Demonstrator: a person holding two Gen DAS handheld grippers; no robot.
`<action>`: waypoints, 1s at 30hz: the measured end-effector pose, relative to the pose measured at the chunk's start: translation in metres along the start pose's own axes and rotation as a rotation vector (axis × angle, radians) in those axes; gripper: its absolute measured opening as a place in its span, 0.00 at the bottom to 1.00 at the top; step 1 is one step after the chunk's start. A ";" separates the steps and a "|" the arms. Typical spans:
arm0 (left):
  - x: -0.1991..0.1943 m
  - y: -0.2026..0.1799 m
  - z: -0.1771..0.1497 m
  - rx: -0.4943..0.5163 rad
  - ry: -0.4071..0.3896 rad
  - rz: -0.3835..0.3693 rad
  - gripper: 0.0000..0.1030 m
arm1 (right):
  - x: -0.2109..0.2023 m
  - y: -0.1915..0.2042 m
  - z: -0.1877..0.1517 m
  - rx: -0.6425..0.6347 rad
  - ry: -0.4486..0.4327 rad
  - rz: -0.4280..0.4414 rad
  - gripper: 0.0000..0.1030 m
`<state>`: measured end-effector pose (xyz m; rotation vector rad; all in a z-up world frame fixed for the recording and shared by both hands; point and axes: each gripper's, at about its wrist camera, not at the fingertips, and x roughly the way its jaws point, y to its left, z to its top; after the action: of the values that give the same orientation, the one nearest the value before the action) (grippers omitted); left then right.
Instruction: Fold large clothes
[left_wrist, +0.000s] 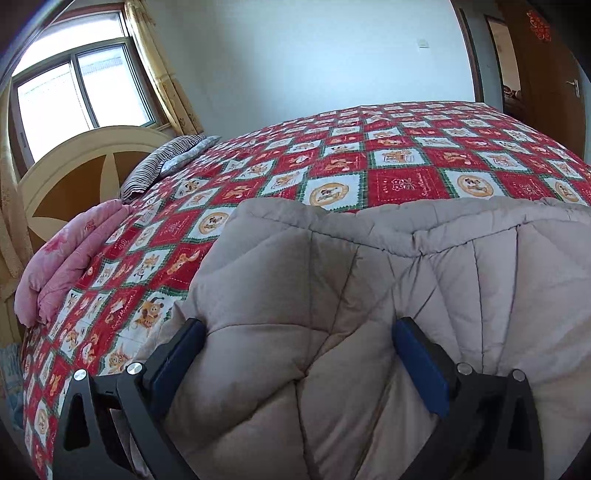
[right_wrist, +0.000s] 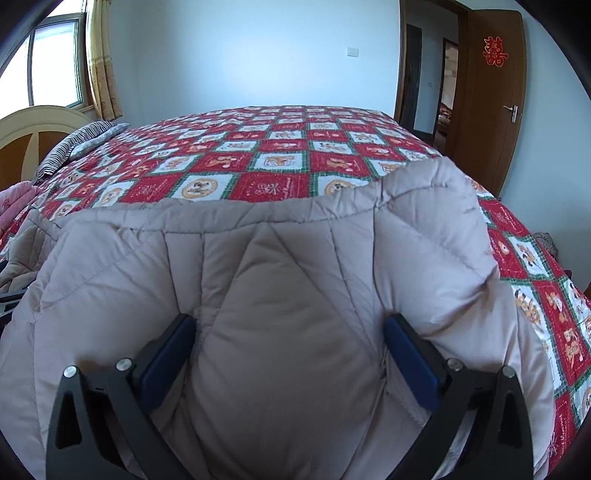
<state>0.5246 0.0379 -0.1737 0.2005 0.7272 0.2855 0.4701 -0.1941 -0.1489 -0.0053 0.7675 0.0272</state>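
The bed (left_wrist: 369, 155) with its red checked cover fills the space ahead of both tongs and on past them. On its near part lies the coat (right_wrist: 280, 280), a big grey-beige quilted piece, padded and puffy. It lies directly under and in front of the two tongs and spreads to both sides of each.

The left tongs (left_wrist: 299, 336) stand wide open. Their blue pads are well apart, and a fat bulge of padding rises between them. The left pad is against the coat's outer edge, where the bed cover begins. I do not see the pads pressing, so I judge that they hold nothing. The right tongs (right_wrist: 290, 328) are also fully open, with a quilted panel swelling up between the pads, and nothing is gripped there either.

The coat looks soft and thick, light for its size, and springy. I expect that a fold will puff up again if it is not pressed flat. The shell seems smooth and perhaps a little slippery, so a grip on a puffy middle part could slide off. A better place to hold is a stitched seam or the hemmed edge just beyond the tongs, where the padding is thin.

A pink quilt (left_wrist: 66, 258) lies far to the left of the left tongs, and a striped pillow (left_wrist: 166, 162) beyond it.
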 end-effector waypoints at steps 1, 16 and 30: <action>0.001 0.000 0.000 0.001 0.004 0.000 0.99 | 0.001 0.000 0.000 0.000 0.005 -0.002 1.00; 0.007 -0.002 0.000 0.007 0.025 0.004 0.99 | 0.015 0.007 -0.001 -0.025 0.066 -0.052 1.00; 0.008 -0.003 0.000 0.012 0.025 0.011 0.99 | 0.019 0.013 0.000 -0.051 0.097 -0.094 1.00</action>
<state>0.5309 0.0381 -0.1801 0.2128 0.7531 0.2950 0.4836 -0.1809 -0.1620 -0.0922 0.8629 -0.0431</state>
